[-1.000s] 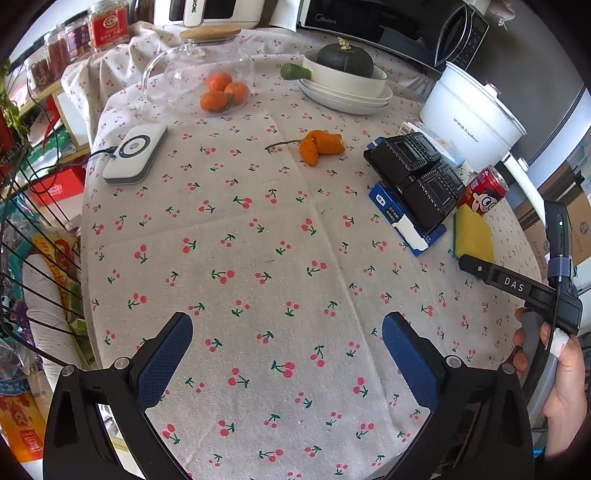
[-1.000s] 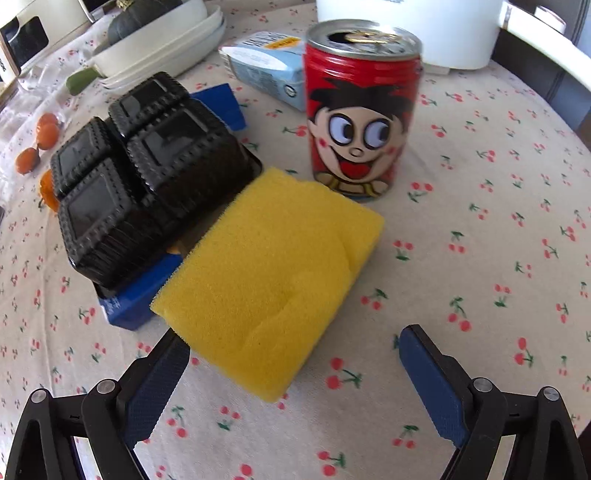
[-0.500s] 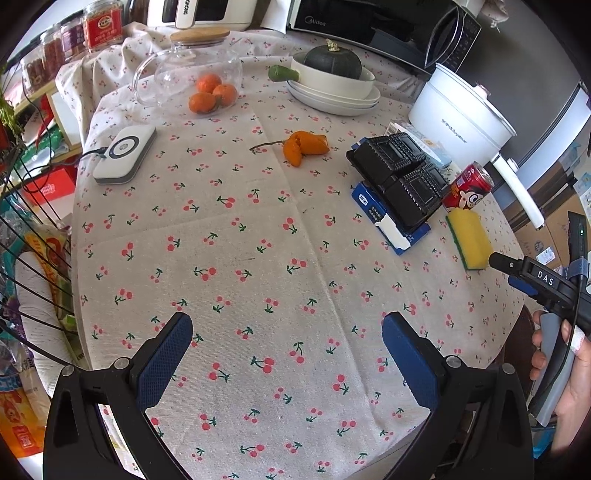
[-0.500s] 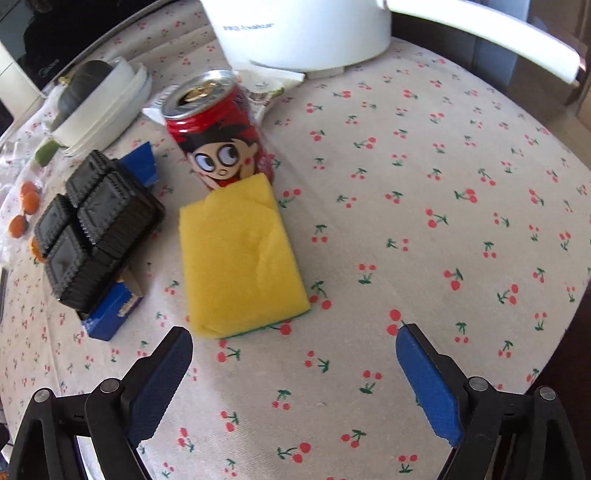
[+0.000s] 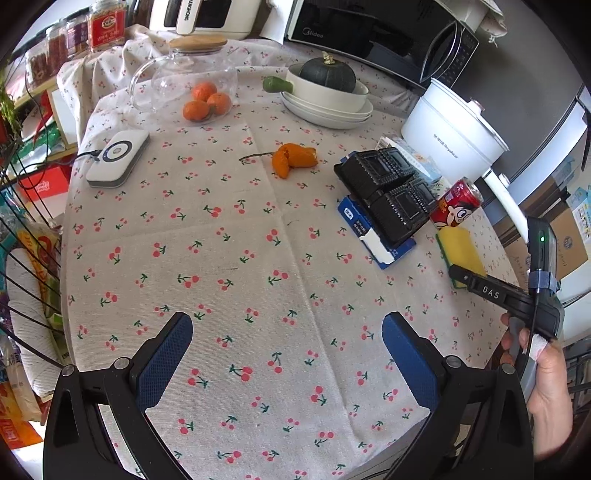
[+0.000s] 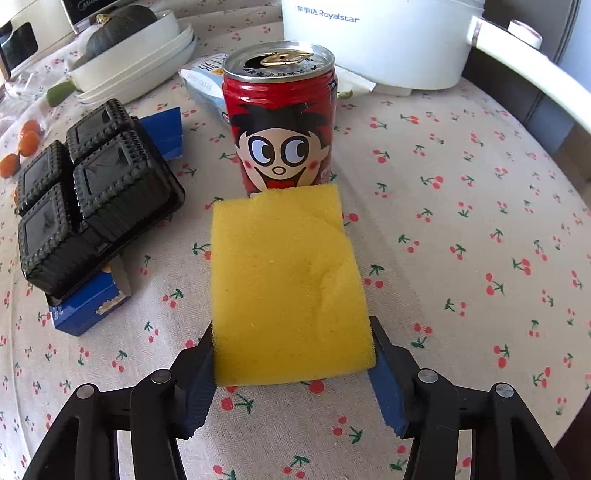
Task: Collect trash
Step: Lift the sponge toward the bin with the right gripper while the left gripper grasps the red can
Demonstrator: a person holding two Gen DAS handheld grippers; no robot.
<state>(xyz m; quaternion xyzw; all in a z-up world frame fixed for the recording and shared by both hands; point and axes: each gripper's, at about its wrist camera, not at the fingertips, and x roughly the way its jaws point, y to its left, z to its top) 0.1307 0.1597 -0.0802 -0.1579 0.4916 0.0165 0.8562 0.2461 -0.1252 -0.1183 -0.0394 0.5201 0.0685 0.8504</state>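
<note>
The right gripper (image 6: 293, 365) has its two blue fingers (image 6: 197, 373) pressed against the near sides of the yellow sponge (image 6: 286, 280), pinching it between them low over the table (image 6: 461, 229). The sponge's far edge touches the base of the red can (image 6: 280, 122), which stands upright with its tab opened and a cartoon face toward the camera. Left of the sponge lies a black plastic tray (image 6: 85, 195) turned bottom up, resting on a blue box (image 6: 88, 302). Behind the can lie a pale blue packet (image 6: 205, 79) and a white cooker (image 6: 373, 40); farther left a stack of white dishes (image 6: 140, 59) holds a dark green squash (image 6: 118, 29). The left gripper (image 5: 288, 354) hangs over the near, bare part of the cherry-print tablecloth (image 5: 221, 251), its fingers (image 5: 166, 358) spread wide with nothing between them. From this view the right gripper (image 5: 491, 291) reaches to the sponge (image 5: 461, 247) at the table's right edge, with the person's right hand (image 5: 546, 387) on its handle. Mid-table lies a piece of orange peel (image 5: 293, 158) with a stem beside it. Farther back stand a glass jar (image 5: 184, 81) on its side with three oranges (image 5: 205, 101), and a white charging pad (image 5: 118, 157) to the left.
</note>
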